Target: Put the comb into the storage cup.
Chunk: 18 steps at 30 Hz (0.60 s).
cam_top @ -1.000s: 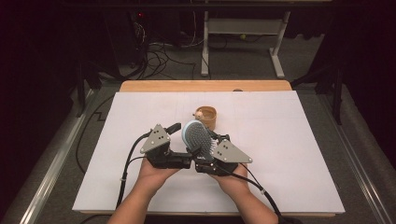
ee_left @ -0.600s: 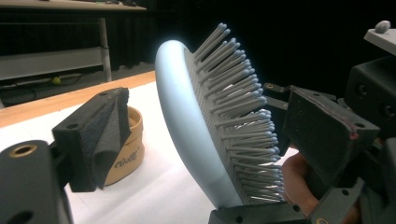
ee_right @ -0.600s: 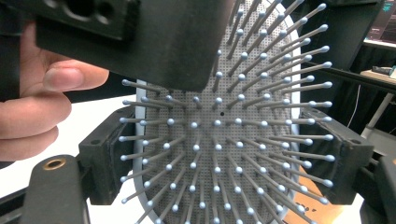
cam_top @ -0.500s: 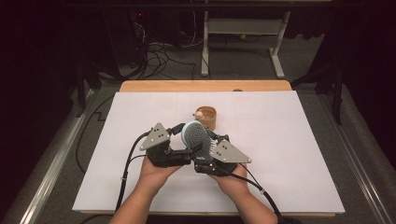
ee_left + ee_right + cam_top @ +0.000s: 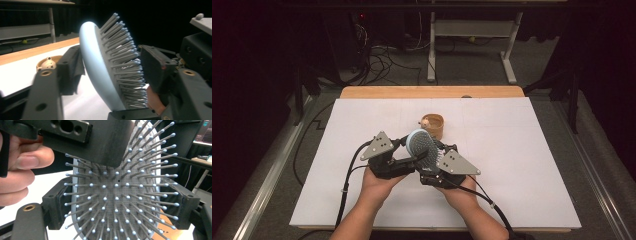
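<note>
We see both hands low over the white table top (image 5: 522,165), grippers angled inward. Left gripper (image 5: 110,65) jaws just closing across the one pale-blue oval bristle hairbrush (image 5: 422,148), back and bristles; right gripper (image 5: 120,205) clamps its edges. One tan wooden bowl (image 5: 434,125) behind. No legible writing.

Closing in around the hairbrush (image 5: 105,67): left gripper (image 5: 404,150) jaws narrowing, one pad now against the brush's smooth back, the other pressing into its bristles.

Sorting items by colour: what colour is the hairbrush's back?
Pale blue hairbrush; the left gripper view shows it best.
</note>
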Each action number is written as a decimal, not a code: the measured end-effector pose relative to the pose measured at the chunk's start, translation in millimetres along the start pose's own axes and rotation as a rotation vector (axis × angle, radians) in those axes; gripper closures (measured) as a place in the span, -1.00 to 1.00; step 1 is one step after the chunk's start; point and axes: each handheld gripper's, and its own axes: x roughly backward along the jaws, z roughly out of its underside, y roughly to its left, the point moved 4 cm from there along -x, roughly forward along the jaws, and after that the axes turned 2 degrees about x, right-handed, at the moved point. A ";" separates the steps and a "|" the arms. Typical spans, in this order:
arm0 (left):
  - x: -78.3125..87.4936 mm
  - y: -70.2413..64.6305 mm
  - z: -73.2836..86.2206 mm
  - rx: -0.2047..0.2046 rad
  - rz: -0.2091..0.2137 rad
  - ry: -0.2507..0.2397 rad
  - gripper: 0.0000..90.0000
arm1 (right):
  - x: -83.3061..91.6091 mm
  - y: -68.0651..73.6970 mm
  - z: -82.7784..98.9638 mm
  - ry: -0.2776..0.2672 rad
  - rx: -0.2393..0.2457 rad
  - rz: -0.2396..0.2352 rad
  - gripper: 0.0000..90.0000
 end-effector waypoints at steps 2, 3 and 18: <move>0.2 0.1 -0.5 0.009 0.001 -0.001 -0.10 | 0.2 0.0 -0.1 0.001 0.003 0.003 -0.55; 0.4 0.2 -0.9 0.017 0.004 -0.001 -0.08 | 0.2 0.0 -0.2 -0.001 0.003 0.004 -0.55; 0.5 -2.2 -4.1 0.044 -0.006 -0.016 0.12 | 1.2 0.1 -1.8 -0.007 0.018 0.029 -0.55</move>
